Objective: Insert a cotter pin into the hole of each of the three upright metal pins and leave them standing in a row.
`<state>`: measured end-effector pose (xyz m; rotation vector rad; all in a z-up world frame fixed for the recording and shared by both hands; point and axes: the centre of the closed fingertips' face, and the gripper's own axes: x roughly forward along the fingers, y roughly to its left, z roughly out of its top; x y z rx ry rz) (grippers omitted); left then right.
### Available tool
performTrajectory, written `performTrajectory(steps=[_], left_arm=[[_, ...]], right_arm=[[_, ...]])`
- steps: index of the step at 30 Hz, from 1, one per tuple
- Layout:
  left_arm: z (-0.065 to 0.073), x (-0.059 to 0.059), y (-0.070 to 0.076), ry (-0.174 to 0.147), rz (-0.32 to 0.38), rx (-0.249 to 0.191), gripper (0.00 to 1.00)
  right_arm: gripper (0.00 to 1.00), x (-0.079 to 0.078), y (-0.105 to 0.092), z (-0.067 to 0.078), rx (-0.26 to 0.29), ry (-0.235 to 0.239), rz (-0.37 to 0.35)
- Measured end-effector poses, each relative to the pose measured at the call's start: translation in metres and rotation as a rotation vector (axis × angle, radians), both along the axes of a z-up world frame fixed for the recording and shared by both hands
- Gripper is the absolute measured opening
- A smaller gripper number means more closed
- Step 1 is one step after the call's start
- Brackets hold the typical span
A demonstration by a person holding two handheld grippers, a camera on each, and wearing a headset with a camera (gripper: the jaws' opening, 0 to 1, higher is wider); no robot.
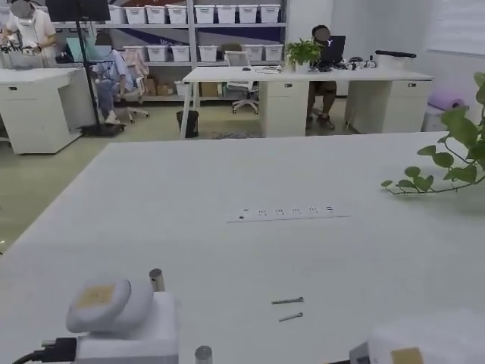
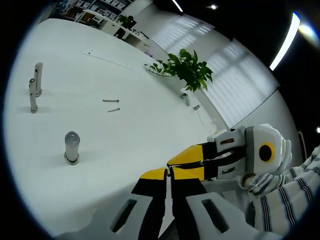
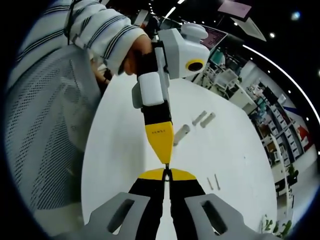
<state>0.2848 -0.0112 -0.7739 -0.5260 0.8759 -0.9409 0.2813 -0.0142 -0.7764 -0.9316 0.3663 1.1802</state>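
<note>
Three upright silver cylindrical metal pins (image 2: 71, 147), two thin grey metal cotter pins (image 1: 288, 301) lying loose, one white flush-mounted socket strip (image 1: 288, 212), one green leafy trailing plant (image 2: 187, 67), and two yellow-tipped grippers: left gripper (image 2: 169, 174), right gripper (image 3: 166, 172)

2 cotter pins (image 1: 288, 301) lie close together on a white table (image 1: 227, 174); 2 upright metal pins (image 1: 156, 279) stand to their left.
</note>
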Motion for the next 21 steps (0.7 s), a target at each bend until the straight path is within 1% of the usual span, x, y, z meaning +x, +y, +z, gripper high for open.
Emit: performTrajectory(steps=[4,5,6,7,9,12,13,14,15,16,17,18,19,20,21], left_arm=[[0.000,0.000,0.002,0.014,0.005,-0.010,0.00],[0.000,0.001,0.002,0.025,0.010,-0.017,0.00],[0.001,0.001,0.003,0.042,0.017,-0.031,0.00],[0.001,0.001,0.004,0.044,0.017,-0.034,0.00],[0.002,0.001,0.005,0.041,0.016,-0.038,0.00],[0.004,0.001,0.005,0.025,0.011,-0.036,0.00],[0.004,0.001,0.006,0.022,0.010,-0.036,0.00],[0.002,0.001,0.008,-0.003,0.000,-0.009,0.00],[0.000,0.001,0.009,-0.033,-0.013,0.016,0.00],[0.002,0.001,0.009,-0.067,-0.028,0.023,0.00],[0.004,0.001,0.008,-0.092,-0.035,0.019,0.00],[0.005,0.001,0.007,-0.113,-0.042,0.019,0.00],[0.006,0.003,0.008,-0.159,-0.050,0.036,0.00],[0.007,0.004,0.008,-0.193,-0.062,0.045,0.00],[0.007,0.004,0.008,-0.244,-0.084,0.064,0.00]], right_arm=[[0.03,0.000,0.001,0.001,0.013,0.001,0.014],[0.03,0.000,0.002,0.001,0.017,0.001,0.015],[0.03,0.000,0.002,0.002,0.022,0.001,0.014],[0.03,0.000,0.003,0.003,0.031,0.004,0.014],[0.04,0.001,0.004,0.004,0.043,0.008,0.013],[0.15,0.004,0.003,0.004,0.050,0.015,-0.002],[0.16,0.004,0.002,0.004,0.048,0.018,-0.004],[0.16,0.006,0.001,0.005,0.048,0.021,-0.009],[0.17,0.007,-0.001,0.005,0.053,0.034,-0.018],[0.18,0.007,-0.002,0.005,0.057,0.042,-0.022],[0.19,0.008,-0.002,0.006,0.064,0.046,-0.025],[0.20,0.008,-0.003,0.006,0.078,0.068,-0.035],[0.21,0.007,-0.005,0.005,0.082,0.088,-0.043],[0.20,0.006,-0.006,0.005,0.079,0.105,-0.034],[0.19,0.004,-0.008,0.004,0.078,0.127,-0.035]])
